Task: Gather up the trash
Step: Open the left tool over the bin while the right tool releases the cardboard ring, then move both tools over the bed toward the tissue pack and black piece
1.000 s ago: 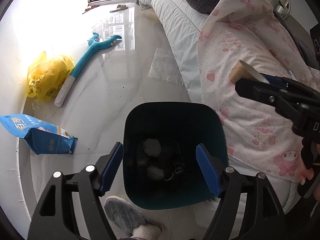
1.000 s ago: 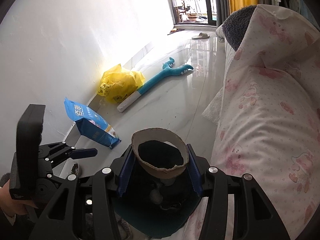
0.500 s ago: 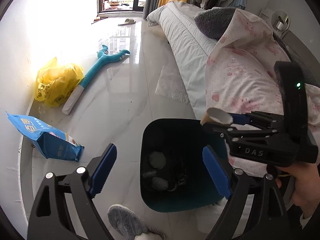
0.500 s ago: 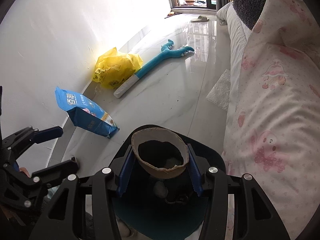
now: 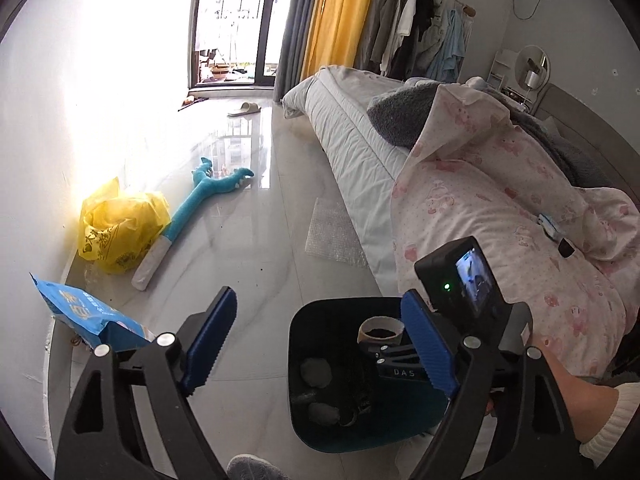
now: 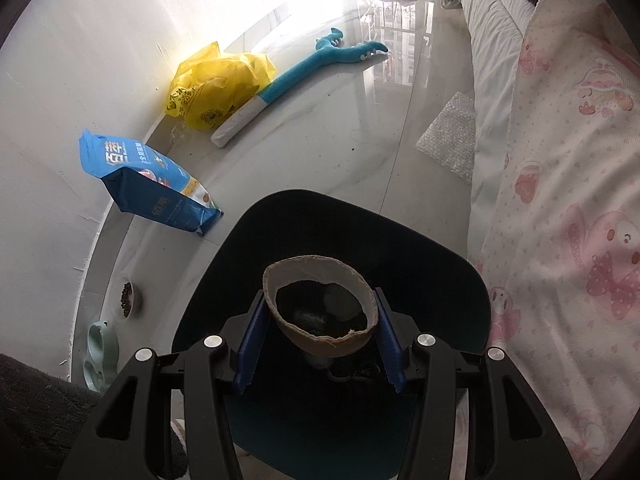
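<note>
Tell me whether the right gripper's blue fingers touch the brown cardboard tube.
Touching. The right wrist view shows both fingers pressed against the cardboard tube, squashing it oval.

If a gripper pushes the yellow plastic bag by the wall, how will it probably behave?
The yellow plastic bag looks thin and crumpled, so it would probably fold rather than slide as one piece. It seems light for its size. Its glossy film may slip between the pads. What it holds cannot be seen.

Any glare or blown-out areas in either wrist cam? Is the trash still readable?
Left wrist: window and nearby wall blown out, floor mirrors the glare; bin interior dark. Right wrist: top wall washed out, cardboard tube sharp; strong fisheye bending at both edges.
</note>
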Available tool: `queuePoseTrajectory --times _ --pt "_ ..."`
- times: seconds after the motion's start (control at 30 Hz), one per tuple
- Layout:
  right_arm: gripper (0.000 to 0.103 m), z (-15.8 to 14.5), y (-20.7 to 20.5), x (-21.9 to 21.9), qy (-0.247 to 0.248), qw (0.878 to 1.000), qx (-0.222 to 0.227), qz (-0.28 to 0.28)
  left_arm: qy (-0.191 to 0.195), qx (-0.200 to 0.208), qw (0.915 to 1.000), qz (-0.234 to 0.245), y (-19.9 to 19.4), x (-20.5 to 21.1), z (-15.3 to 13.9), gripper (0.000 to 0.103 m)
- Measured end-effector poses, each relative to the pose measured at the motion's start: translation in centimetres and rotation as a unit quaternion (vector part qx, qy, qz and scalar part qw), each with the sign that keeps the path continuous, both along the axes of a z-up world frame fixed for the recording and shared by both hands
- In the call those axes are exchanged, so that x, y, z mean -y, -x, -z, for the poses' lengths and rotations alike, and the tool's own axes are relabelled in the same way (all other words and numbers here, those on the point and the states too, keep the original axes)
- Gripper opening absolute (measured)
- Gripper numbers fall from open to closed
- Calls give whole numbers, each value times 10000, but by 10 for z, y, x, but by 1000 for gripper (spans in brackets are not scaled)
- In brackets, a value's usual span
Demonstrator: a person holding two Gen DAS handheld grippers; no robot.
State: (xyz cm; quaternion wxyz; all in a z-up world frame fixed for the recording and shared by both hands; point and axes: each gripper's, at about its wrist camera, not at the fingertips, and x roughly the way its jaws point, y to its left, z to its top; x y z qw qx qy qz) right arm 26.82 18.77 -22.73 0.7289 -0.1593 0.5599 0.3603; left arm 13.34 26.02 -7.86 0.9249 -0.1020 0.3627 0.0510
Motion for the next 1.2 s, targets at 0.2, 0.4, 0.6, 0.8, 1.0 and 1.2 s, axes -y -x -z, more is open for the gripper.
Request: queuePoseTrajectory --times 0.2,0.4,0.6,0.8,1.0,1.2 --pt "52 17 6 -1 379 9992 -75 -85 -104 355 9993 -51 5 0 -17 76" --pt "64 22 10 2 599 9981 -83 -103 -20 656 9978 -80 7 0 -32 75" --pt "66 12 12 12 482 9988 -26 -107 -131 853 9962 -80 6 7 -44 75" --pt "68 -10 12 25 120 9999 75 -91 -125 1025 9947 -31 -1 19 -55 76" --pt "73 -47 18 34 -242 9985 453 -162 -129 1203 9926 58 -13 35 -65 77" --pt "74 -89 16 55 -551 9918 1154 -83 -225 1246 9918 172 -31 51 -66 79"
